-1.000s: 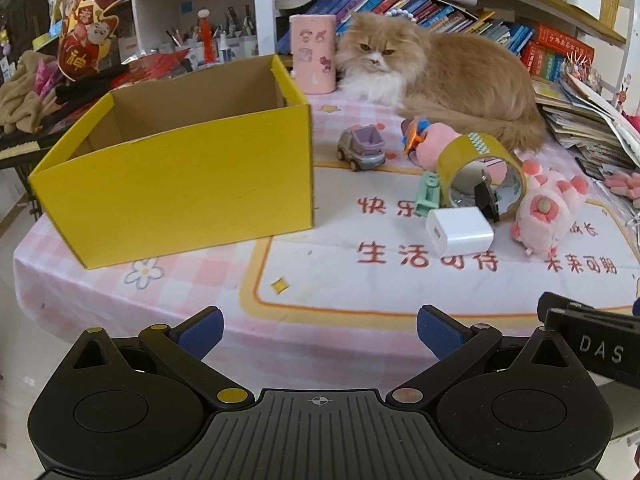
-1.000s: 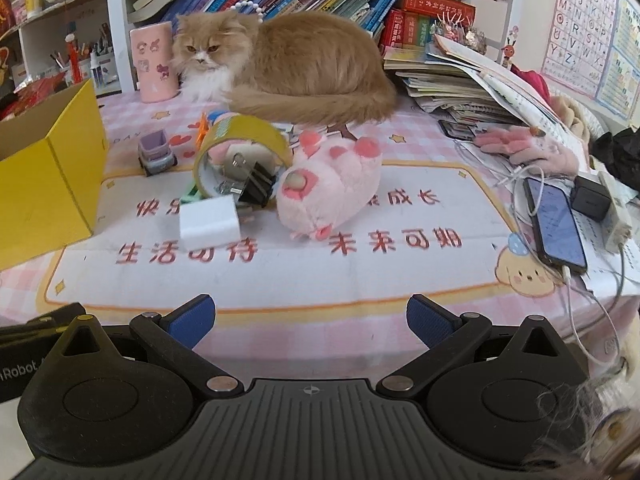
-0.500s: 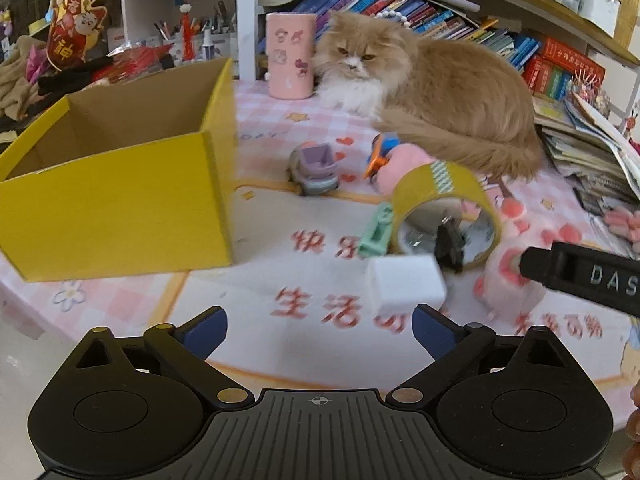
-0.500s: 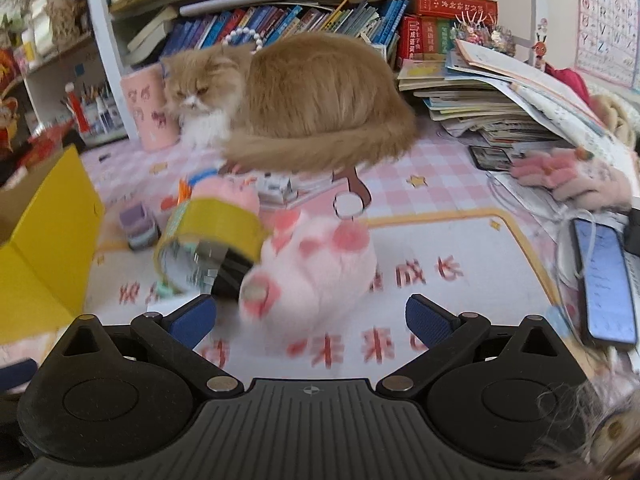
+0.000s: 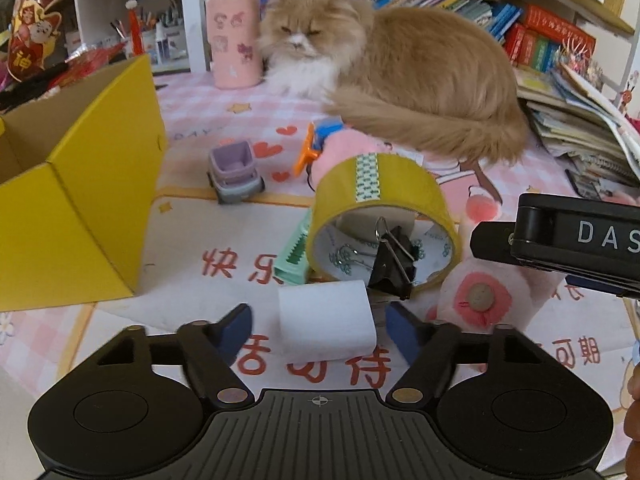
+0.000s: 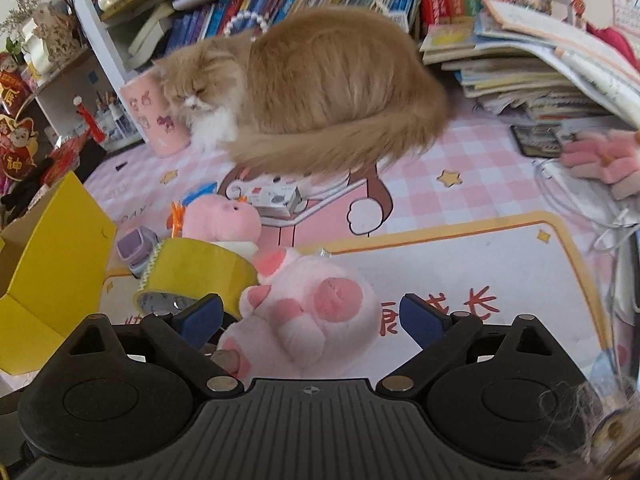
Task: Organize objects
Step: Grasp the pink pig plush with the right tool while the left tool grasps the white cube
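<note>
We see the left gripper point(image 5: 320, 330) spread wide, and the white block point(image 5: 326, 322) lies on the table mat point(image 5: 192, 232) between its blue fingers point(image 5: 236, 328), nearer to the right one; we cannot tell if any finger touches it. Just ahead of the gripper stands the yellow tape roll point(image 5: 380, 196) on its edge, with a black binder clip point(image 5: 394, 266) inside it. Far to the left of the gripper is the open yellow box point(image 5: 80, 208). The right gripper point(image 6: 310, 318) is also released, and the pink plush paw point(image 6: 308, 316) lies between its fingers, nearer to the left one. Behind all these things rests a cat point(image 6: 304, 92).
</note>
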